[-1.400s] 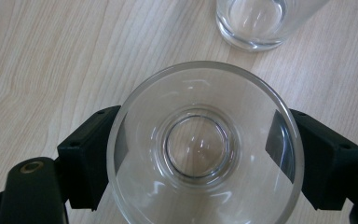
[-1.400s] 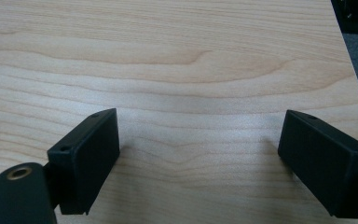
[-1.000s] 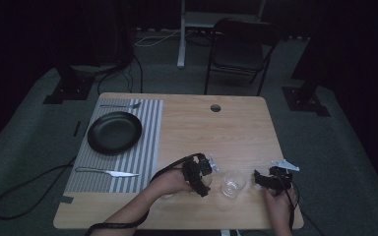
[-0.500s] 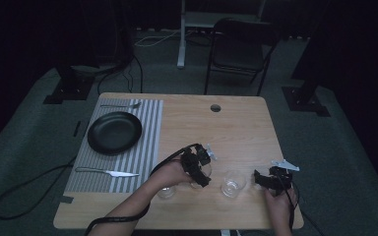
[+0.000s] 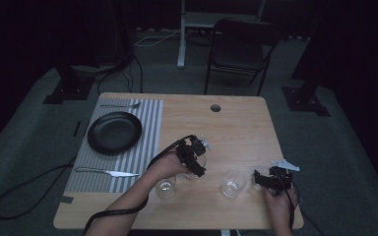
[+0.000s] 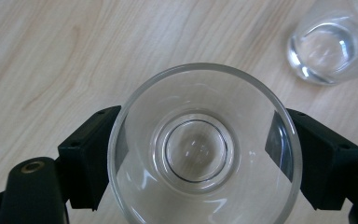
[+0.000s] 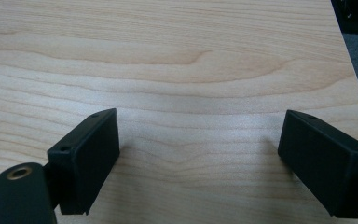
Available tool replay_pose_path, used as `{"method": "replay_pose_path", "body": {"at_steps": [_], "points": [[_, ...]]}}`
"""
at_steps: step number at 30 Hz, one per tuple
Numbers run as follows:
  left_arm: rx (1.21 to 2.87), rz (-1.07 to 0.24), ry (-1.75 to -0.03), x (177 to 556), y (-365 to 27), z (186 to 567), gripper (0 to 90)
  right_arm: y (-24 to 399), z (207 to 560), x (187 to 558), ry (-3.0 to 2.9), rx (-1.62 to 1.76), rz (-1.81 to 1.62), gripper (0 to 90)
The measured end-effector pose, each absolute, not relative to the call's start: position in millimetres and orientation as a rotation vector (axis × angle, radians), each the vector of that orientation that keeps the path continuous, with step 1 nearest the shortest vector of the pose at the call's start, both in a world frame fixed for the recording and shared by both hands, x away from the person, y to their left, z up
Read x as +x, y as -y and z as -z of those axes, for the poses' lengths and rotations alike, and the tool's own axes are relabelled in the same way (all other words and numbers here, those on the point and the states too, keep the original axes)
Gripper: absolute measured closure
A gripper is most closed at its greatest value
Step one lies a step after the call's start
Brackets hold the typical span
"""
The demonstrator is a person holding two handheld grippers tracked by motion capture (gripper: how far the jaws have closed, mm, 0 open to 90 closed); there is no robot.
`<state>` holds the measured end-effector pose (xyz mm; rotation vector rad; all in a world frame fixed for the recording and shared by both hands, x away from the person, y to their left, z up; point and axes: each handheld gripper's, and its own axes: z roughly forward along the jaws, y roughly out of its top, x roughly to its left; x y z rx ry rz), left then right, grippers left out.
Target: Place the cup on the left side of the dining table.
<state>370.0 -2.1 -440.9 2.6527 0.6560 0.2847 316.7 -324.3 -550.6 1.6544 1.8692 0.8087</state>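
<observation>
My left gripper (image 5: 195,163) is shut on a clear glass (image 6: 205,149), held just above the wooden table (image 5: 236,132) near its middle front. The left gripper view looks down into this glass, with a black jaw pressed on each side of it. A second clear glass (image 5: 166,187) stands on the table beside the person's left hand. A third glass (image 5: 233,183) stands to the right. Another glass (image 6: 324,49) shows at the upper right of the left gripper view. My right gripper (image 5: 262,178) rests low at the front right, open, with bare wood between its jaws (image 7: 200,154).
A striped placemat (image 5: 145,147) at the left holds a black plate (image 5: 114,132), with a fork (image 5: 120,104) behind it and a knife (image 5: 106,172) in front. A cable hole (image 5: 215,107) lies near the far edge. A folding chair (image 5: 241,54) stands beyond the table.
My left gripper has carried its glass from beside the right-hand glass to the left and away from the person. A glass beside the left hand has come into sight. The right gripper has stayed still.
</observation>
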Motion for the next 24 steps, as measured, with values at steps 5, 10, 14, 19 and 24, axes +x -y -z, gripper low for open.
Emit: {"method": "replay_pose_path", "body": {"at_steps": [5,10,14,19,24], "points": [[2.645,-0.297,-0.689,376,-5,439,18.6,324,551,317,-1.869,1.655,-0.809,12.1],[2.644,-0.314,-0.724,381,-14,439,18.6,324,551,317,-1.870,1.655,-0.808,12.1],[2.640,-0.307,-0.758,386,-24,438,18.6,324,551,317,-1.869,1.655,-0.808,12.1],[2.636,-0.327,-0.808,392,-40,437,18.6,324,551,317,-1.869,1.658,-0.809,12.1],[2.605,-0.338,-0.863,395,-59,434,18.6,324,551,317,-1.869,1.658,-0.809,12.1]]}}
